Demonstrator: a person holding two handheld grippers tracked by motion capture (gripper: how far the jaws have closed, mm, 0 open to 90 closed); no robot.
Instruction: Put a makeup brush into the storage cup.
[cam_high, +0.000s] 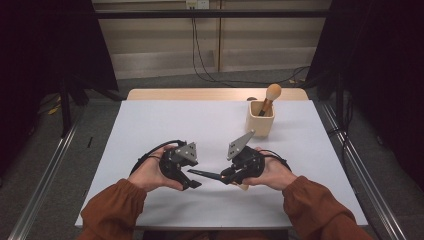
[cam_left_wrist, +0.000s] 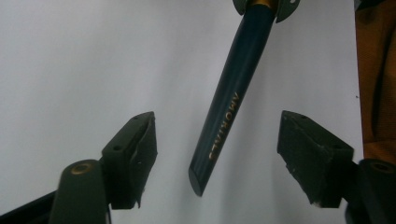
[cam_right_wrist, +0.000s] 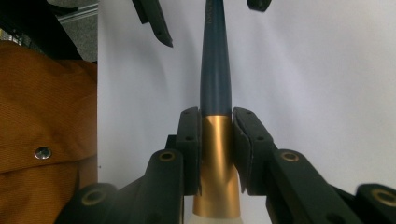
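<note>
The dark blue makeup brush with a gold metal ferrule (cam_right_wrist: 217, 140) lies clamped between the right gripper's (cam_right_wrist: 217, 135) closed jaws, which pinch the ferrule from both sides. Its tapered handle (cam_left_wrist: 229, 107) points out into the gap of the left gripper (cam_left_wrist: 217, 149), whose jaws stand apart on either side of the handle's tip without touching it. The handover looks about halfway: the second grip is not yet made. Beyond both grippers, a pale wooden holder (cam_high: 260, 119) with another brush (cam_high: 270, 96) stands on the white table (cam_high: 150, 125).
</note>
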